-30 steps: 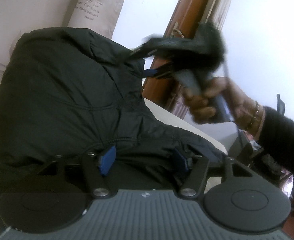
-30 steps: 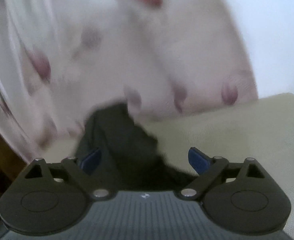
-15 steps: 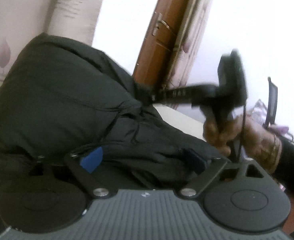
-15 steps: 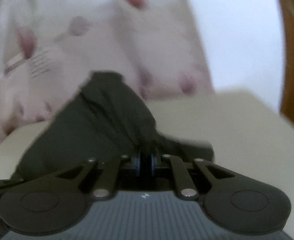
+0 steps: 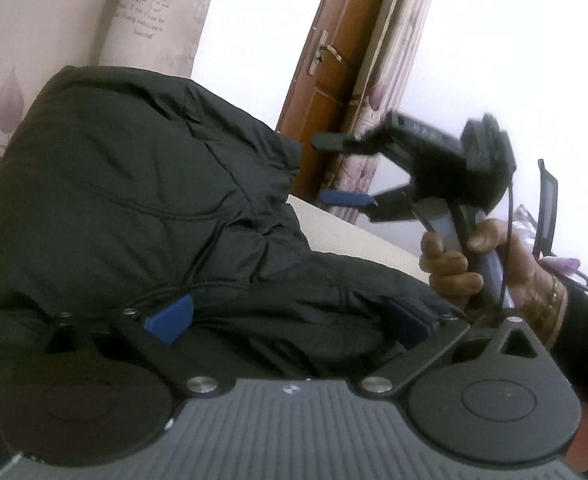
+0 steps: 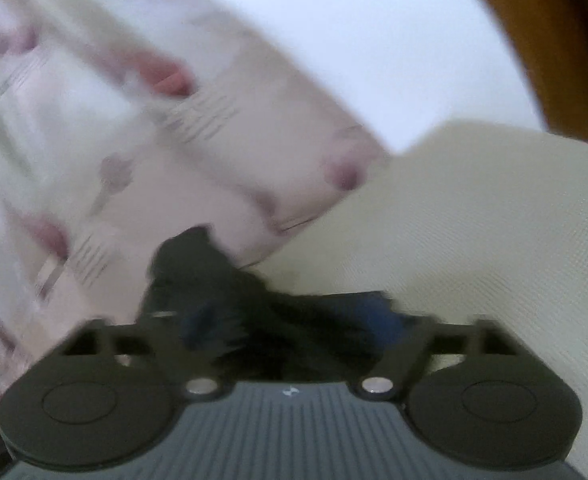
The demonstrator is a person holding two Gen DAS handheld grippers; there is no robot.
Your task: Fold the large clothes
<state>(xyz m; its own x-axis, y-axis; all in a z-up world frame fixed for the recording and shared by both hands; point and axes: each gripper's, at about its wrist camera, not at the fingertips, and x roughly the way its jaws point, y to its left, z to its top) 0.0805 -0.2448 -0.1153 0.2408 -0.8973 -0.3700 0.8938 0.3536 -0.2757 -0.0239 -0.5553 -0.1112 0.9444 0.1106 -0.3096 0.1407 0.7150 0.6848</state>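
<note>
On the cream mattress (image 5: 358, 240), bunched against the patterned curtain (image 5: 5, 40) at the far left, lies the black padded jacket (image 5: 133, 200), heaped up with one long part trailing toward the near right. The risk, as I judge it, is that neither tool has hold of the cloth: the puffy filling can spring back and let a fold slump open, and the trailing part could slide toward the mattress edge if it is brushed. Blur in the right wrist view suggests quick movement, and a hurried grab could catch only the slippery outer shell, or a thick bunch too bulky to hold. The left gripper (image 5: 289, 320) has just been opening and stands wide apart, its blue pads (image 5: 169, 318) at either side of a ridge of jacket at the near edge without pinching it. The right gripper (image 5: 342, 172), held by a hand (image 5: 470, 264) with a bracelet at the wrist, has also just been opening; its jaws are spread beside the jacket's far right edge, clear of the cloth. From its own camera, dark fabric lies between the right gripper's (image 6: 289, 320) open pads, though blur hides whether it touches.
</note>
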